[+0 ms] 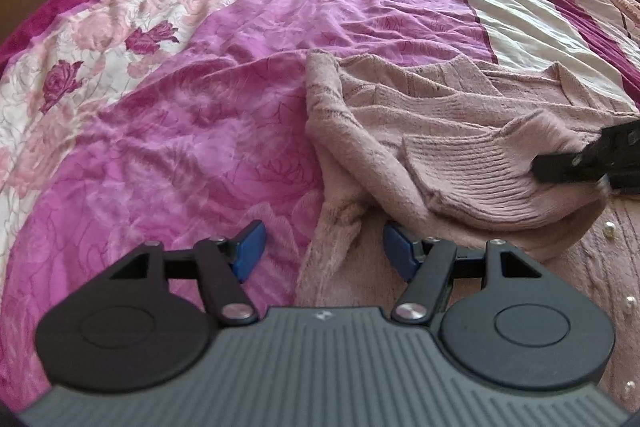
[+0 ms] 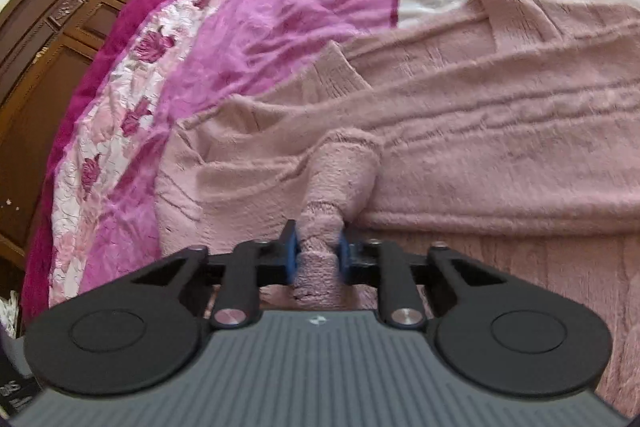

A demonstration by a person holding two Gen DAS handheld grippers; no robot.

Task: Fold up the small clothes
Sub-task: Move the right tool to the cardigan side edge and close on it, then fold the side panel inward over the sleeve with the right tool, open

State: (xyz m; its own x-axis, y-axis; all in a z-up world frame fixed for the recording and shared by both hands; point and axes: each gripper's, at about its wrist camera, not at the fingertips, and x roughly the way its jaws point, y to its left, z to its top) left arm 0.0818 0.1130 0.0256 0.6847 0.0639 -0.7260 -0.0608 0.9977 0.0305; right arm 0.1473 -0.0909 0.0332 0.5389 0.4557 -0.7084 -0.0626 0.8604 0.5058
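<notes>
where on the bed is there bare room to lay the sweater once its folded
Bare room: the magenta bedspread left of the fuzzy pink knit sweater, out to its rose-printed band; also the cream stripe beyond it. Crowded on the right: the right hand-held gripper pinches the sleeve cuff; the left hand-held gripper hovers open.

Left gripper (image 1: 322, 249): grey ribbed plastic base plate with a small pale logo at its front edge; two black rounded housings, each with a raised disc; black linkage arms with triangular cut-outs; silver round pivot bolts; blue fingertip pads (image 1: 251, 249)
Right gripper (image 2: 318, 257): same grey ribbed base and logo; matching black disc housings; black linkage bars on silver pivot bolts; smaller silver screws near the blue pads (image 2: 291, 259)
</notes>
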